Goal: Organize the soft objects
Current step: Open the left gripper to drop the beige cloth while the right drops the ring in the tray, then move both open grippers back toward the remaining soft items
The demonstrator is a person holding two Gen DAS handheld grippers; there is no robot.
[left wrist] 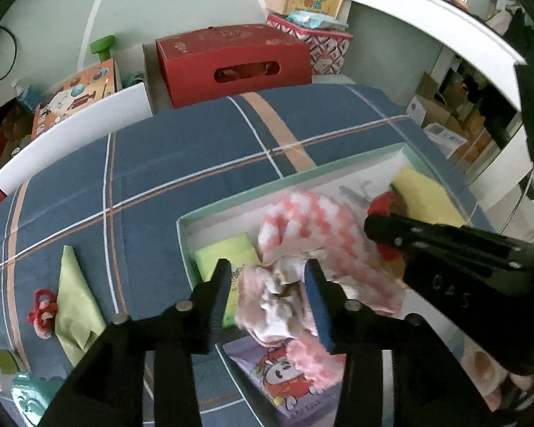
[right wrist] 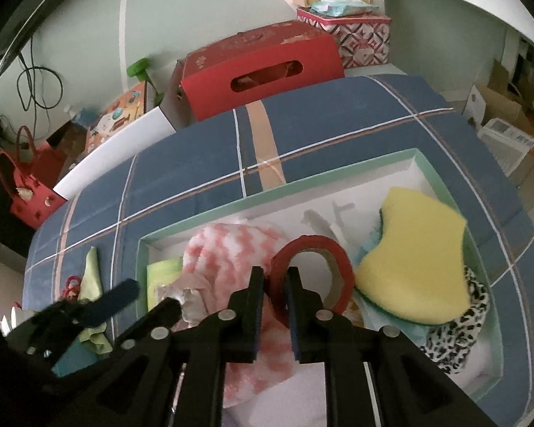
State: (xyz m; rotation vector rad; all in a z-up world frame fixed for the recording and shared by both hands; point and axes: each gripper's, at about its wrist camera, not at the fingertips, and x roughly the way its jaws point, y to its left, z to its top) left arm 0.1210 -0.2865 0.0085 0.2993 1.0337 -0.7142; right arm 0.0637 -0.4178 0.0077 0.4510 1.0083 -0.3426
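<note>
Left claw (left wrist: 268, 284) open, jaws astride the crumpled pink cloth (left wrist: 267, 302) directly below in the box (left wrist: 231, 201); right claw (right wrist: 275, 284) nipping the red tape ring (right wrist: 311, 274), which arcs up and ahead

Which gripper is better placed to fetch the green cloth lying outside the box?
Left. The left gripper stands open nearer the green cloth; the right gripper is clamped on the red ring.
</note>
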